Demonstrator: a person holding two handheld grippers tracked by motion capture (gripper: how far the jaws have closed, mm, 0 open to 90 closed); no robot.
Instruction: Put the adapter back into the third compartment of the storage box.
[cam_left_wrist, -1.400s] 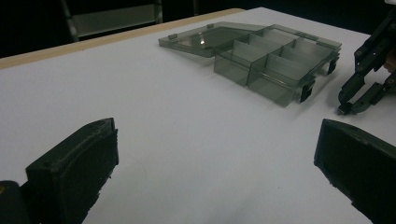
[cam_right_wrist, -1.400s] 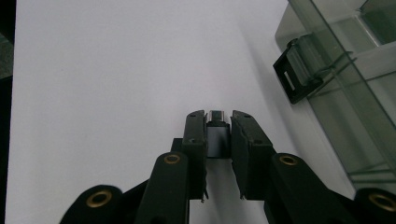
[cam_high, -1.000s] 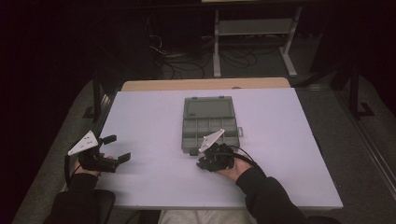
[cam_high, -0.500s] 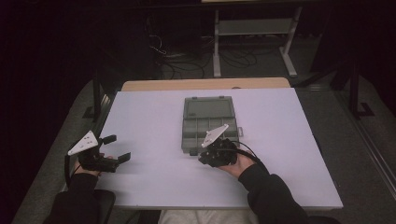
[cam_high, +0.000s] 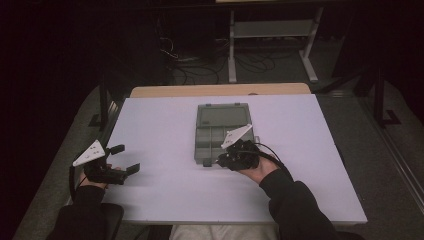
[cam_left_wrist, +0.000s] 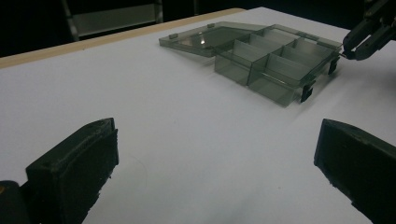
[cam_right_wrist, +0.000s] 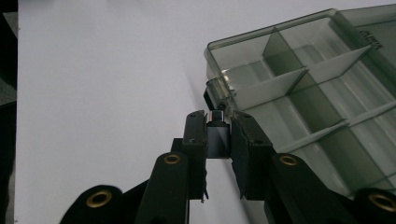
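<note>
Both forearms wear dark, near-black sleeves, and light trousers show at the table's near edge. Each black gripper, left gripper (cam_high: 123, 159) and right gripper (cam_high: 223, 159), carries a pale three-cornered plate on top and trails a black cable. Brass-coloured rivets dot the right gripper's blocky black linkage.
</note>
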